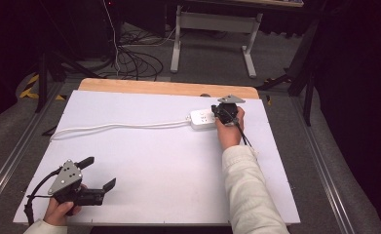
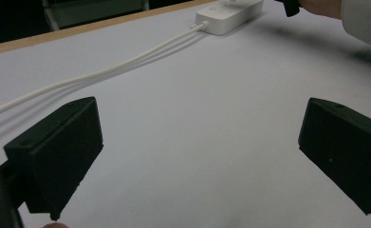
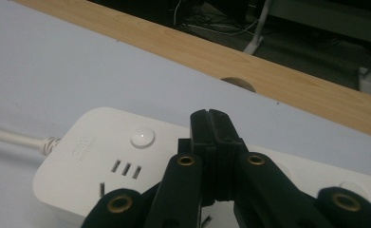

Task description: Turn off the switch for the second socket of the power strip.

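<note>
My left gripper (image 1: 98, 173) sits near the front left corner of the white-topped table (image 1: 154, 161), fingers (image 2: 55, 152) wide apart, nothing between them. In the left gripper view both black fingers are cut off by the bottom and side edges, so I can't see their bases. A hand (image 1: 61, 212) wraps the gripper body and is partly cropped by the bottom of the high view.

Farther out, my right gripper (image 1: 225, 113) is over the white plastic rectangular power strip (image 1: 201, 119), which lies toward the far right of the table, near the bare wooden far edge strip (image 1: 168, 87). Its fingers (image 3: 211, 137) are pressed together, nothing clamped, tips down over the strip's top face just beside the round white button (image 3: 142, 137). Whether the tips touch the plastic I can't tell. The gripper hides the middle of the strip; its right end runs out of the right gripper view, and the hand (image 1: 229, 131) and pale sleeve (image 1: 249, 190) cover part of it in the high view.

There is an embossed mark on the strip's left end (image 3: 80, 151), too faint to read. A three-slot socket (image 3: 126, 169) shows next to it.

The white cable (image 1: 120, 126) leaves the strip's left end and runs across to the table's left edge, where I lose its end.
</note>
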A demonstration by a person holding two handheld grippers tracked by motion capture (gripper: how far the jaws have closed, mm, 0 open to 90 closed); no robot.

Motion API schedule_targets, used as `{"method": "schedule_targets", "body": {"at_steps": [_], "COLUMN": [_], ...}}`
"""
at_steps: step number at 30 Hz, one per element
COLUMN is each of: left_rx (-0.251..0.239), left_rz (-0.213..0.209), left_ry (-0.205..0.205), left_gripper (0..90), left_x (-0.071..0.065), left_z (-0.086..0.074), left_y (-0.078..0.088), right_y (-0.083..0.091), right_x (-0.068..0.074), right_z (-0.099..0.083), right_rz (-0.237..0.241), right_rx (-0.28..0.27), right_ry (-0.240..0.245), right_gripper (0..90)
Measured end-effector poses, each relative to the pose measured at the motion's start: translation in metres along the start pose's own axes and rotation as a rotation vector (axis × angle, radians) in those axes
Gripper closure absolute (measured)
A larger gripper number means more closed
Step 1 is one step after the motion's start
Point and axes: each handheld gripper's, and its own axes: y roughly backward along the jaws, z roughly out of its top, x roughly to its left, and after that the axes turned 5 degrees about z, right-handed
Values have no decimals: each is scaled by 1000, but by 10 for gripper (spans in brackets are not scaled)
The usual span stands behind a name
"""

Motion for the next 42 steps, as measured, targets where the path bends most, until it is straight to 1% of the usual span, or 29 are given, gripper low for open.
{"method": "schedule_targets", "body": {"at_steps": [3, 4, 8, 9, 15, 18, 19, 28, 35, 38, 42], "left_rx": [-1, -2, -1, 1, -1, 3, 4, 7, 6, 4, 3], "left_rz": [0, 0, -2, -1, 0, 1, -1, 1, 0, -2, -2], "left_ry": [-6, -4, 1, -1, -4, -6, 0, -8, -7, -11, -11], "left_gripper": [14, 14, 14, 14, 14, 14, 14, 14, 14, 14, 14], "left_x": [1, 1, 0, 0, 0, 0, 0, 0, 0, 0, 0], "left_z": [0, 0, 0, 0, 0, 0, 0, 0, 0, 0, 0], "left_y": [0, 0, 0, 0, 0, 0, 0, 0, -1, -1, -2], "right_y": [-2, -3, -4, -5, -7, -8, -8, -10, -11, -11, -11], "right_x": [-1, -2, -2, -2, -2, -3, -2, -1, 0, -1, -2], "right_z": [-3, -4, -4, -4, -6, -8, -8, -9, -10, -10, -12], "right_rz": [-5, -5, -9, -2, -9, -9, -9, -16, -18, -17, -10], "right_rx": [13, 12, 5, 1, 9, 1, -2, -1, 2, -2, -12], "right_ry": [-2, -10, -15, -18, -17, -29, -28, -3, 1, -4, -25], "right_gripper": [900, 900, 900, 900, 900, 900, 900, 900, 900, 900, 900]}}
